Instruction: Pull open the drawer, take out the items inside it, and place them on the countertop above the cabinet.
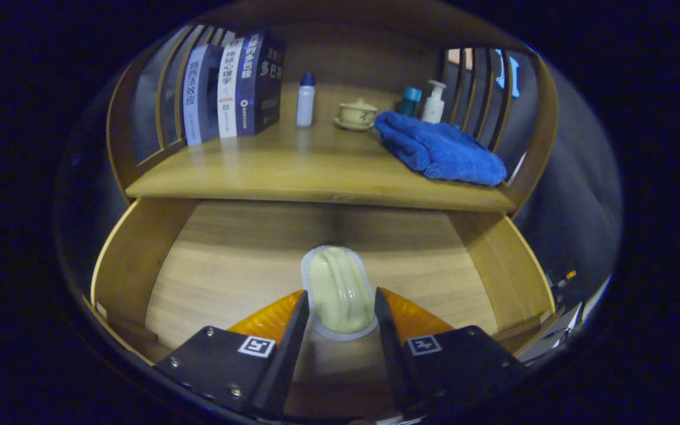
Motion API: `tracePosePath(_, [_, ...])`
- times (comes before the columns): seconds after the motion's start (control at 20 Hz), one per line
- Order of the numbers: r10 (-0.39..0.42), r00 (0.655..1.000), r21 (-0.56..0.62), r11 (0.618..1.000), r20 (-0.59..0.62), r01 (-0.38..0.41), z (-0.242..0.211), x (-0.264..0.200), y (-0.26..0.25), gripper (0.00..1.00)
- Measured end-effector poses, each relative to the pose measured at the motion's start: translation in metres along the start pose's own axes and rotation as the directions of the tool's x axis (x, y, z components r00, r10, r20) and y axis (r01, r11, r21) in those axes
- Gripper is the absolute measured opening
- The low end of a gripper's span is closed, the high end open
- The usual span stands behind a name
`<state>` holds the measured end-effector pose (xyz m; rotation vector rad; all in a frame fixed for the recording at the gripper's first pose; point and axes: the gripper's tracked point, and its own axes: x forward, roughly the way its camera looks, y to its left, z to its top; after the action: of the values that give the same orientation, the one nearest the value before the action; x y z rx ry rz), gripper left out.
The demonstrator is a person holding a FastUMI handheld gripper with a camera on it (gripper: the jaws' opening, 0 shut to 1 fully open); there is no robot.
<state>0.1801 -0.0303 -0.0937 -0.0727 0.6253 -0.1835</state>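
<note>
Seen nearest the lens, low in the frame: gripper (340,307), its two fingers spread part-way and flanking a pale, cream-coloured packet (340,292) with a clear sealed rim. Fingers (293,330) close alongside the packet's two flanks, touching or nearly so; firm pinch not confirmable from this angle, so grip state left as cannot tell. Near end of the packet cut off behind the finger bases. Packet lying on, or just above, the wooden floor of the pulled-open drawer (133,260), whose side walls curve up at lower left and lower right of the frame. Across the middle of the frame, the front edge of the countertop (293,171), with a deep shadow beneath it hiding the drawer's back. On the countertop, at upper left, three upright books (231,85) leaning against a slatted side rail; beside them, toward centre, a small white bottle with a dark cap (305,100); next, a lidded ceramic cup on a saucer (356,113); at upper right, a crumpled blue towel (440,150) draped near the right rail, partly covering a teal-capped container (409,101) and the foot of a white pump bottle (433,101). Far right, beyond the cabinet, dim clutter too dark and small to identify.
</note>
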Motion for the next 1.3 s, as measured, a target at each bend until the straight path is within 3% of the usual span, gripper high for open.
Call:
tracePosePath(0.2, [-0.004,0.999,0.029,1.0,-0.042,0.006,-0.007,0.02,-0.002,0.63])
tracePosePath(0.35, [-0.058,0.998,0.009,0.998,-0.007,0.058,-0.004,0.019,-0.009,0.19])
tracePosePath(0.8, [-0.051,0.97,0.083,0.996,0.236,0.032,0.01,-0.037,-0.011,0.19])
tracePosePath(1.3, [-0.066,0.887,0.122,0.992,0.457,0.01,0.046,-0.118,-0.012,0.19])
